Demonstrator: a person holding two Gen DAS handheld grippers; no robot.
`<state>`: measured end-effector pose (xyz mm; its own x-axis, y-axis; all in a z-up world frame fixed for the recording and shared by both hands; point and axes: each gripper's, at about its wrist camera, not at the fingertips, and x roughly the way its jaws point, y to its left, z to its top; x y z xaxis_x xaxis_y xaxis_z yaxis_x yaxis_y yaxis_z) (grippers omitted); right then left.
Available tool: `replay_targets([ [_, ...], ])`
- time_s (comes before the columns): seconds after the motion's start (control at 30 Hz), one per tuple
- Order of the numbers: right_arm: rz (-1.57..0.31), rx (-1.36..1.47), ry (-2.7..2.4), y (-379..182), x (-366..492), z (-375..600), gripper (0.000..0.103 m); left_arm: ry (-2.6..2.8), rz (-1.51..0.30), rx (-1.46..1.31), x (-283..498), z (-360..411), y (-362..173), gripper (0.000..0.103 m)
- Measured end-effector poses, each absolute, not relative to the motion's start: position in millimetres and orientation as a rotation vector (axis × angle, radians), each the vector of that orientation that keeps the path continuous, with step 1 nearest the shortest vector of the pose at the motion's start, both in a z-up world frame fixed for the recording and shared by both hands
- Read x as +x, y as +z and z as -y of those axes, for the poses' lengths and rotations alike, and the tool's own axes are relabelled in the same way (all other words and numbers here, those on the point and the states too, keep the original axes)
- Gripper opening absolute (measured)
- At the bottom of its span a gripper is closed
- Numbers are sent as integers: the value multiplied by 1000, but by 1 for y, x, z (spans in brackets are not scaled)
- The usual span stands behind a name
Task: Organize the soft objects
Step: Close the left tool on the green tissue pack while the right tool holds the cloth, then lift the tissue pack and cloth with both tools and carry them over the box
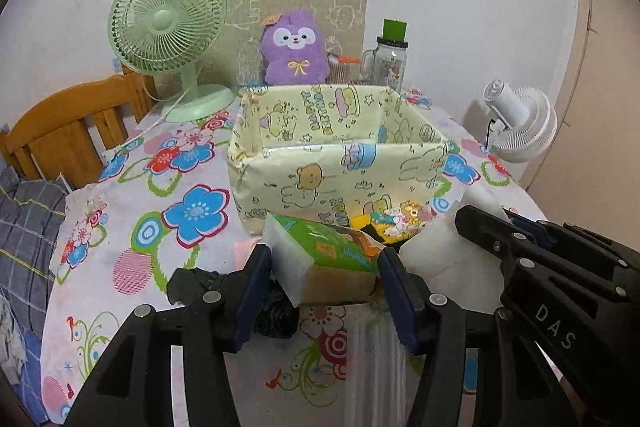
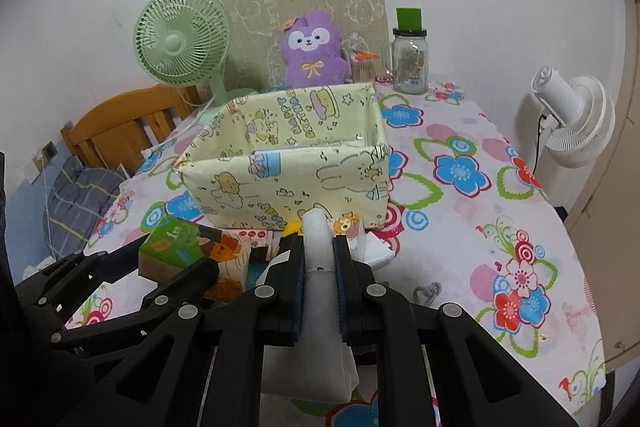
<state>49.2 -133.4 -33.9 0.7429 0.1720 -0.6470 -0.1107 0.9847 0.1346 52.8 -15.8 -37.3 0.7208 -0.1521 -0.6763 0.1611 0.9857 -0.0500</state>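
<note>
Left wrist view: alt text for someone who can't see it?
The left gripper is shut on a green tissue pack just before an open yellow cartoon-print box on a floral tablecloth. A green fan and purple plush stand behind; the right gripper enters at right.

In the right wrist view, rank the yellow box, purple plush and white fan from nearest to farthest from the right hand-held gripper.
1. Yellow box, just ahead, centre.
2. White fan, off the table's right edge.
3. Purple plush, behind the box by the wall.
</note>
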Motion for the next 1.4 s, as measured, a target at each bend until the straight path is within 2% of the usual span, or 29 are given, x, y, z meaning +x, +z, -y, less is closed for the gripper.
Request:
replay_targets([
  [1.4,-593,80,184,46,88,138,16,-160,-636,15,98,20,41,53],
])
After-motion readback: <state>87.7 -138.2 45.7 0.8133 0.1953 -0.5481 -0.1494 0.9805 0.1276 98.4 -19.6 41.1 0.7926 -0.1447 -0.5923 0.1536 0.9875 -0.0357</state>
